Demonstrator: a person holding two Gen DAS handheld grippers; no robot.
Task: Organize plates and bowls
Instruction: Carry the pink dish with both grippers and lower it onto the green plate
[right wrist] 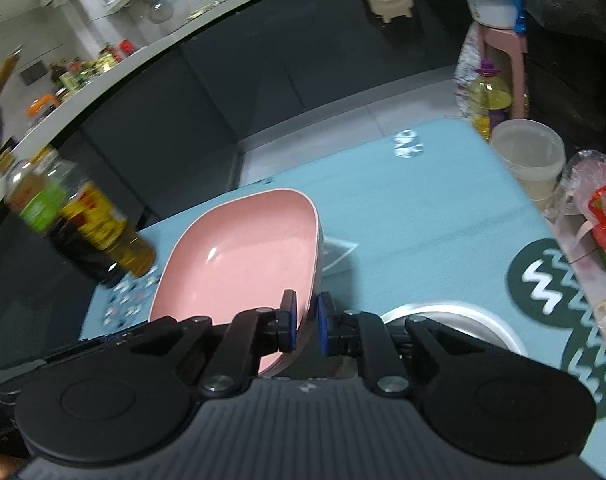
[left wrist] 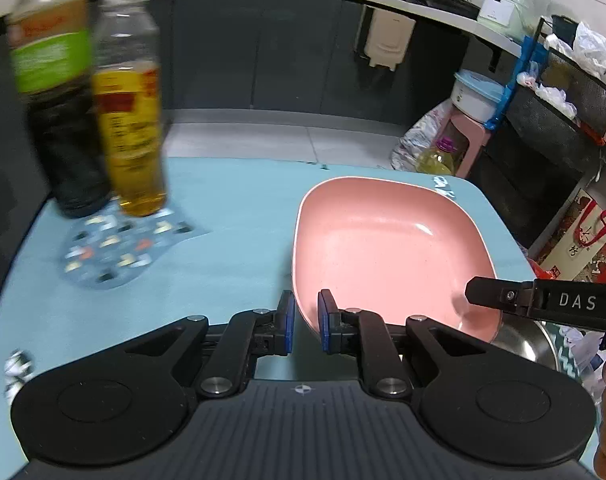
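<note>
Left wrist: smooth pink rounded-square plate [left wrist: 387, 248], gripper-clamped rim.

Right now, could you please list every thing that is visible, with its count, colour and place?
plate: one, pink, above the table, rim clamped on two sides
bottles: two, one dark with a green label, one amber with a yellow label, far left on a patterned mat
table: one, light blue cover
metal bowl: one, silver, under the plate's right side
tub: one, translucent white, far right of the table
dark mat: one, green with white zigzags, right
left gripper: black, shut on the plate
right gripper: black, shut on the plate
</note>
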